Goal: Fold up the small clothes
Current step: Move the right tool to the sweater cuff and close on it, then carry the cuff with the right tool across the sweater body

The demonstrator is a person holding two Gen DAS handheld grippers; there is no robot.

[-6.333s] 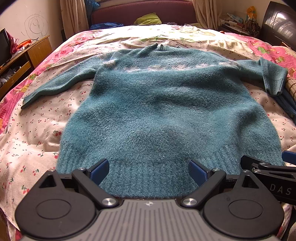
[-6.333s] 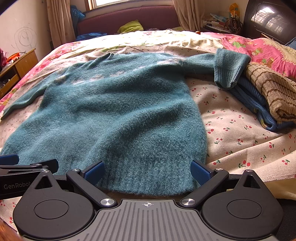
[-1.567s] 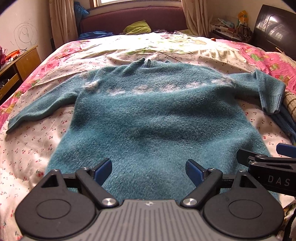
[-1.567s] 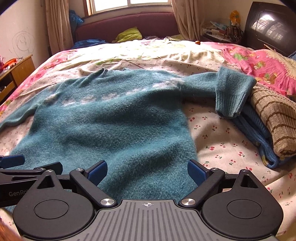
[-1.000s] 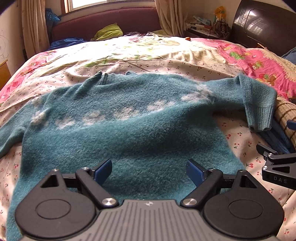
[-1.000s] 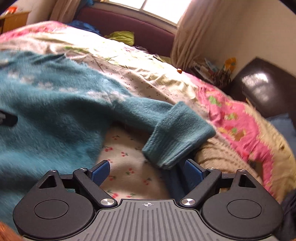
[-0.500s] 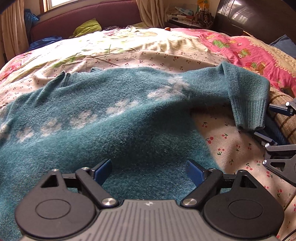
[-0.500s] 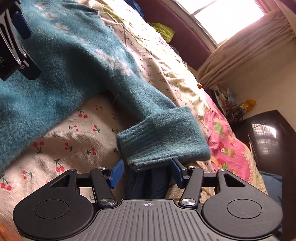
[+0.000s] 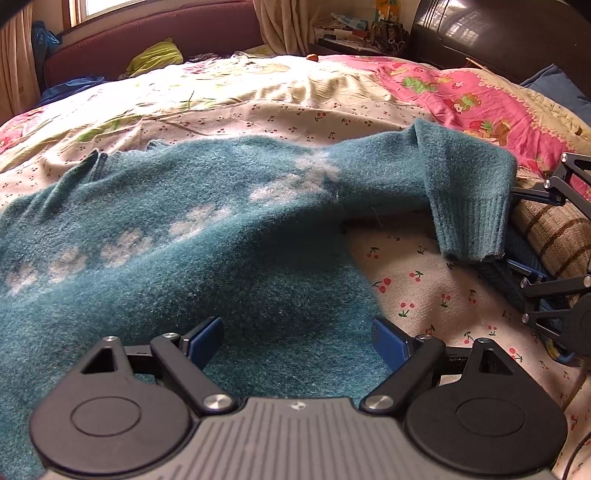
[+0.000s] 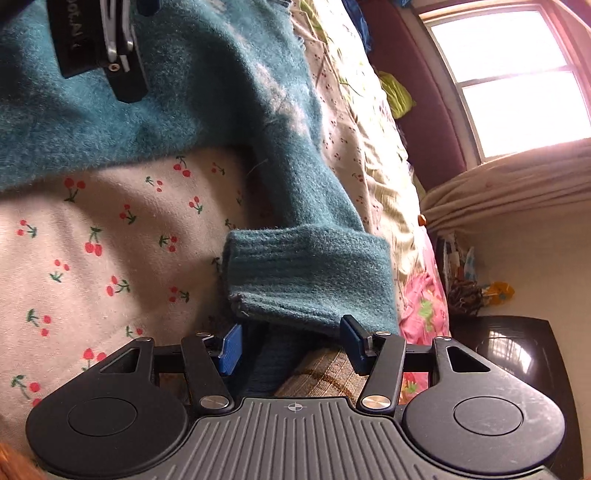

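A teal fuzzy sweater (image 9: 192, 236) with pale paw marks lies flat on the cherry-print bedsheet (image 9: 413, 284). Its right sleeve is bent back, and the ribbed cuff (image 9: 469, 221) hangs over a pile of clothes. My left gripper (image 9: 299, 339) hovers open above the sweater's body with nothing between its blue pads; its body also shows in the right wrist view (image 10: 96, 44). My right gripper (image 10: 291, 343) is rolled on its side at the cuff (image 10: 306, 280). Its jaws are closing, with the cuff's end between them; the pads do not visibly press it. In the left wrist view the right gripper (image 9: 509, 227) straddles the cuff's edge.
A brown striped knit (image 9: 554, 229) and a dark blue garment (image 9: 517, 280) are piled under the cuff at the bed's right side. A pink quilt (image 9: 461, 96) lies beyond. A dark cabinet (image 10: 517, 354) stands beside the bed, a window (image 10: 517, 66) past the maroon headboard (image 9: 147, 33).
The right gripper has rolled onto its side, come down to the sleeve cuff and narrowed its jaws around it. The left gripper has drifted right over the sweater and stayed open.
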